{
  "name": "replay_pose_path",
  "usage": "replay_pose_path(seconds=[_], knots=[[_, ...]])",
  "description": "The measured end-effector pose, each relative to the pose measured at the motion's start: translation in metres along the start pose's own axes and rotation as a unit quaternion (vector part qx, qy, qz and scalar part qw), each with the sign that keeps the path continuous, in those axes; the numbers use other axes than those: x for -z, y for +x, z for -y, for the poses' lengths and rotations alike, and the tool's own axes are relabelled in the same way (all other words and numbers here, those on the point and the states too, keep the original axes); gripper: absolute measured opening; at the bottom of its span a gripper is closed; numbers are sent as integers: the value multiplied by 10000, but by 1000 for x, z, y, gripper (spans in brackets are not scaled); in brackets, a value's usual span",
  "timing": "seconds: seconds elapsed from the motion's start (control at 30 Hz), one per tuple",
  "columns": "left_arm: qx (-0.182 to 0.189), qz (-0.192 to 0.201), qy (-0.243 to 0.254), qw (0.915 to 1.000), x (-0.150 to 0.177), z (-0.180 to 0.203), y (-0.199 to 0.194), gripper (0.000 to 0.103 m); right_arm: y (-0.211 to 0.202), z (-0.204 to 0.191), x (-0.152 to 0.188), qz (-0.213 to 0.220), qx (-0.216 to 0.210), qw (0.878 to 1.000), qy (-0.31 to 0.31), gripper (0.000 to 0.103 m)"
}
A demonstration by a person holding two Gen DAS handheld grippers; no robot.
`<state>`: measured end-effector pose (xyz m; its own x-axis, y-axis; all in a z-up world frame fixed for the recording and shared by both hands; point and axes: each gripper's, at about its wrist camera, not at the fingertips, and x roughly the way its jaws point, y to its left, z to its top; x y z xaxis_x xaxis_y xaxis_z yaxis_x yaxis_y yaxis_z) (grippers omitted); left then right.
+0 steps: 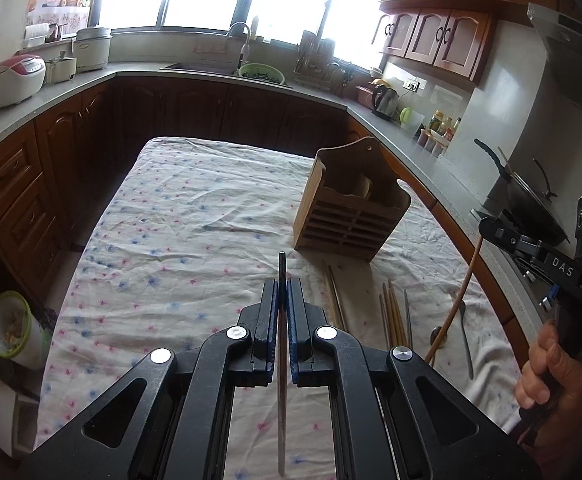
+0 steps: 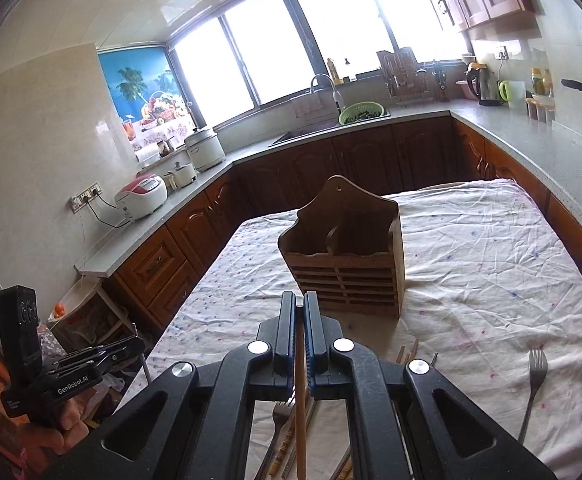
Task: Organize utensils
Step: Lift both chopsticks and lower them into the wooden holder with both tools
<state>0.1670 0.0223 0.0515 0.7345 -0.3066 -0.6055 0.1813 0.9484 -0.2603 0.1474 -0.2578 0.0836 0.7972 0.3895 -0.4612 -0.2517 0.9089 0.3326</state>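
My left gripper (image 1: 282, 285) is shut on a thin metal chopstick (image 1: 282, 380) that runs straight between its blue pads, above the floral cloth. My right gripper (image 2: 299, 298) is shut on a wooden chopstick (image 2: 299, 420). In the left wrist view it shows at the right (image 1: 486, 229), held by a hand, with its chopstick (image 1: 459, 300) slanting down. The slatted wooden utensil holder (image 1: 351, 208) (image 2: 347, 260) stands upright ahead of both grippers. Loose chopsticks (image 1: 393, 312) and a fork (image 2: 535, 384) lie on the cloth.
The cloth-covered table (image 1: 179, 216) sits inside a U-shaped counter with a sink (image 1: 207, 67), rice cookers (image 1: 15, 76), a kettle (image 1: 386, 100) and a wok (image 1: 531, 208) on the right. A second fork (image 2: 281, 416) lies under the right gripper. The left gripper (image 2: 135, 345) shows at the far left.
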Motion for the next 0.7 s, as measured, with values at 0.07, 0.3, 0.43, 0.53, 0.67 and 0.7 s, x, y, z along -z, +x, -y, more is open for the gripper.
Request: replay_pose_path(seconds=[0.07,0.3,0.43,0.53,0.67,0.7], knots=[[8,102,-24,9999,-1,-1,-7,4,-7,-3,-2,75,-9,10000,-39,4],[1,389,-59,9992,-8,0,-22,4,-19,-11,-7,247,-36,9996,-149,4],[17,444,-77,9990,-12,2,-22,4,-21,-9,-8,300,-42,9994,-135,4],[34,488,-86,9988,-15,3,-22,4,-23,-7,-11,351,-43,9993,-125,4],[61,560,-84,9984,-22,6,-20,4,-28,-6,-17,463,-26,9988,-135,4],[76,580,-88,9982,-24,6,-20,4,-28,-4,-19,496,-13,9987,-129,4]])
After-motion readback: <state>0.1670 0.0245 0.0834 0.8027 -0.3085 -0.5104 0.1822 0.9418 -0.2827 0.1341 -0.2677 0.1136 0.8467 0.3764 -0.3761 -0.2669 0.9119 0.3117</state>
